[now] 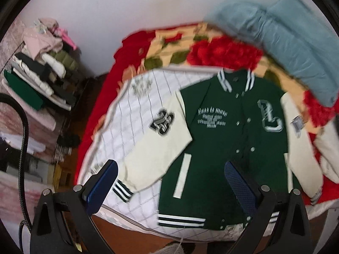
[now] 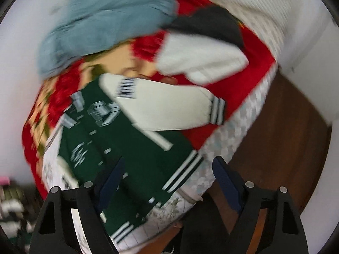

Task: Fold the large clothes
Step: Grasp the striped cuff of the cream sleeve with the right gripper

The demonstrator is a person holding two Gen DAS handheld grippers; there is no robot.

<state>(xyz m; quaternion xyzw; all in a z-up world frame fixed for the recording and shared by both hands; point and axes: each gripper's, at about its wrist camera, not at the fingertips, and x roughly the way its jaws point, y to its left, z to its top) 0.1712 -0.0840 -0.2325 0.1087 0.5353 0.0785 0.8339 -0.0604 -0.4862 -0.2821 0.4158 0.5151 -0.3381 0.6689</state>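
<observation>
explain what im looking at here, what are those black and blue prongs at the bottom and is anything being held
Those prongs are two handheld grippers; a person carries one in each hand. Each picture comes from a wide-angle camera mounted on one gripper, looking along its fingers. The first shows the left gripper, the second the right gripper. Both are open and hold nothing. Below them a green jacket with cream sleeves lies spread, front up, on a white quilted sheet over a red flowered blanket. A light blue garment lies beyond the collar. Folded clothes are stacked off to one side.
</observation>
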